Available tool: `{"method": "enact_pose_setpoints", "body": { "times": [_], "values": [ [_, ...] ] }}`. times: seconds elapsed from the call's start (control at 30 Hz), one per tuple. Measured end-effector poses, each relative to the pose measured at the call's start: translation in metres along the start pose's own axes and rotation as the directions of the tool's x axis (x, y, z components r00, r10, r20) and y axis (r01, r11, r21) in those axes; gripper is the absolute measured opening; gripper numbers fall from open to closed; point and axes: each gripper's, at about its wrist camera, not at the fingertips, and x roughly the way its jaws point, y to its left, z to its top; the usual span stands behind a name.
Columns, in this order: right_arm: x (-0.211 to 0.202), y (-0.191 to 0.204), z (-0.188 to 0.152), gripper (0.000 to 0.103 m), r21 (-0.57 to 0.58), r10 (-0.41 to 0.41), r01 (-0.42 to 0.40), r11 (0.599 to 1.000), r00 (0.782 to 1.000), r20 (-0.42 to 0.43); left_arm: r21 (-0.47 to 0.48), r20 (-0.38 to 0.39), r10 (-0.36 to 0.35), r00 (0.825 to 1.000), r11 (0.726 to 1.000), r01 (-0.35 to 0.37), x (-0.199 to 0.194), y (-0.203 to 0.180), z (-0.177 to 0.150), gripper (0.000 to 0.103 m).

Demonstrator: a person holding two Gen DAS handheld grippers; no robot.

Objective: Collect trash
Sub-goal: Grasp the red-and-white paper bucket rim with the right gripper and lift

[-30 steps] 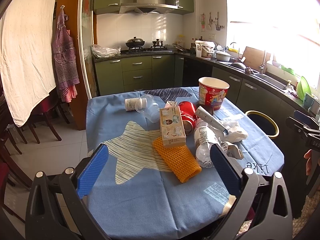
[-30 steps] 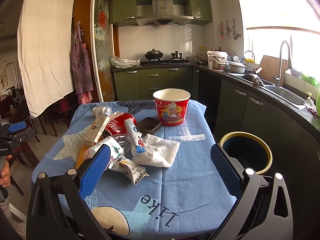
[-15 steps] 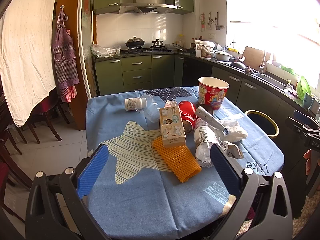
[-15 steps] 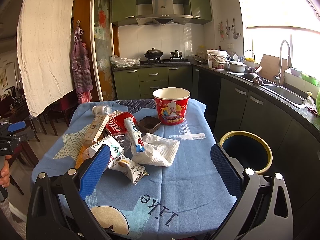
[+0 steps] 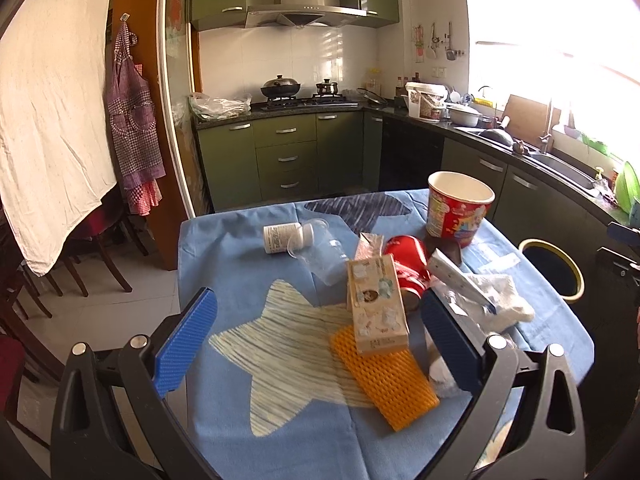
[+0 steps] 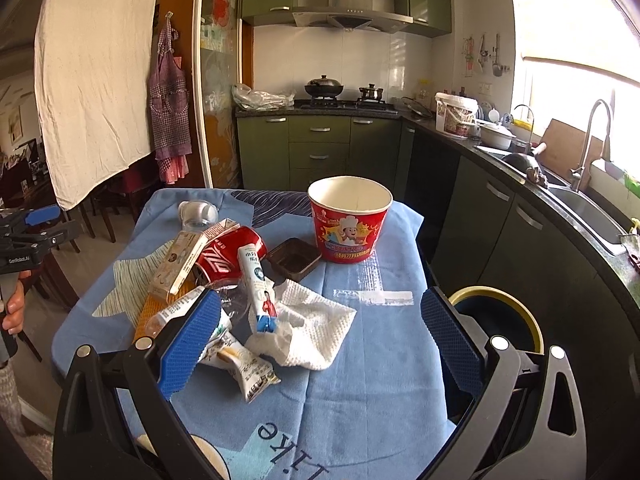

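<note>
Trash lies on a blue-clothed table: a red noodle bucket, a beige carton, an orange foam net, a red can, a clear cup, a white pill bottle and a white tissue. A snack wrapper and a tube lie by the tissue. A round bin with a yellow rim stands right of the table. My left gripper is open and empty above the table's near edge. My right gripper is open and empty above the tissue.
A dark plastic tray sits beside the bucket. Green cabinets and a stove line the back wall. A sink counter runs along the right. Chairs stand left of the table.
My left gripper has moved forward and lower towards the carton and net. My right gripper has moved slightly forward over the table.
</note>
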Motion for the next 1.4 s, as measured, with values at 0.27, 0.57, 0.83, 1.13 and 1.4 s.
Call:
{"method": "enact_pose_setpoints", "body": {
  "times": [0.27,0.57,0.83,1.13,1.4],
  "values": [
    [0.103,-0.065,0.081,0.099,0.189,0.119,-0.073,0.979,0.962,-0.244,-0.069,0.002,0.009,1.0,0.998,-0.009,0.086,0.028,0.049,0.097],
    [0.23,-0.117,0.139,0.058,0.276,0.078,0.065,0.959,0.874,-0.479,-0.179,-0.006,0.029,1.0,0.983,-0.03,0.174,0.053,0.05,0.097],
    [0.306,-0.136,0.147,0.032,0.264,0.025,0.168,0.95,0.8,-0.6,-0.142,-0.021,0.076,0.997,0.987,-0.079,0.187,0.062,0.038,0.097],
    [0.327,-0.13,0.139,0.006,0.249,-0.001,0.199,0.948,0.782,-0.624,-0.146,-0.042,0.05,0.998,0.988,-0.055,0.192,0.06,0.031,0.097],
    [0.248,-0.177,0.153,0.005,0.349,0.02,0.189,0.918,0.856,-0.517,-0.147,-0.051,0.054,0.997,0.987,-0.061,0.195,0.06,0.028,0.097]
  ]
}}
